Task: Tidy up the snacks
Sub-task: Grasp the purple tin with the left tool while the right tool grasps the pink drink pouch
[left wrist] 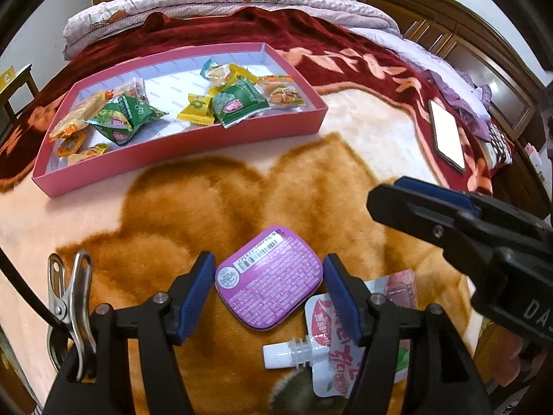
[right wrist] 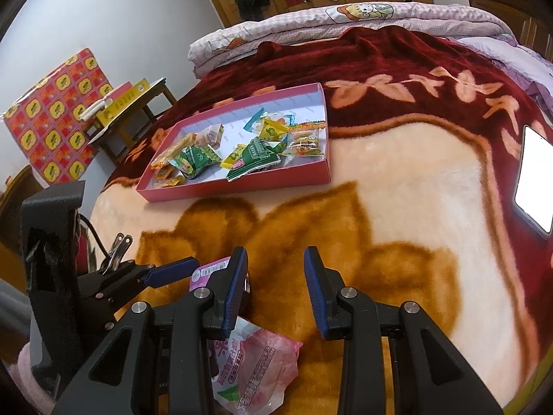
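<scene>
Your left gripper (left wrist: 269,288) brackets the purple tin (left wrist: 269,278) at lower centre, pads seemingly just clear; your right gripper (right wrist: 276,290) gapes, empty.

A plush blanket (left wrist: 311,180) covers the bed; pink tray (left wrist: 193,145) at eleven o'clock, phone (left wrist: 447,135) at two, purple tin (left wrist: 269,278) and perhaps juice pouch (left wrist: 331,356) at six.

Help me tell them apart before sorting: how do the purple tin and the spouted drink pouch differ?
The purple tin is a rigid rounded rectangle; the spouted drink pouch is soft and crinkled. The tin lies between the left gripper's open fingers; the pouch lies partly under one finger. Both rest on the blanket, outside the pink tray.
</scene>
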`<action>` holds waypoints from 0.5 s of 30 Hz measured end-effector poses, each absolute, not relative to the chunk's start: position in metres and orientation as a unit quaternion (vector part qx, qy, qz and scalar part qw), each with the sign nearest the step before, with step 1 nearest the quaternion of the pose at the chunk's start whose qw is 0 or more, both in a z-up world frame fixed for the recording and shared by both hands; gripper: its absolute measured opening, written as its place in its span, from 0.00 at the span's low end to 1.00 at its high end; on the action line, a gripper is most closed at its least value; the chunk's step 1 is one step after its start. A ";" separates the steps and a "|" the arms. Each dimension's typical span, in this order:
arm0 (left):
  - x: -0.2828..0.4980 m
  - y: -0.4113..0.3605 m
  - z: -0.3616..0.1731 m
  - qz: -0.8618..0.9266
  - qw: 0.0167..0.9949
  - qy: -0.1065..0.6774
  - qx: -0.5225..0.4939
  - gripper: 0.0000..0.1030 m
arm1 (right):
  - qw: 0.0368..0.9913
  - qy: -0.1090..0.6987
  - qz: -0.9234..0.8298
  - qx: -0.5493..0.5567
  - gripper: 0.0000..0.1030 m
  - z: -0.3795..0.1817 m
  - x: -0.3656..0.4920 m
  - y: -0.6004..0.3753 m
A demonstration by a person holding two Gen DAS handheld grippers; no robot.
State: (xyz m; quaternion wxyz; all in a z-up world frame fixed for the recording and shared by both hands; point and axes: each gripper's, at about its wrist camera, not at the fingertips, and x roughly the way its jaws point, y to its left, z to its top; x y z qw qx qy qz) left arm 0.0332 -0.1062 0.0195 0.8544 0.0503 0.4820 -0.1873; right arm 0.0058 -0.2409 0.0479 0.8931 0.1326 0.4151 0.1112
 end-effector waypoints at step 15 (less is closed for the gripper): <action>0.025 -0.078 0.034 -0.167 0.869 0.465 0.030 0.65 | 0.880 0.442 0.116 0.131 0.34 0.041 -0.022 -0.235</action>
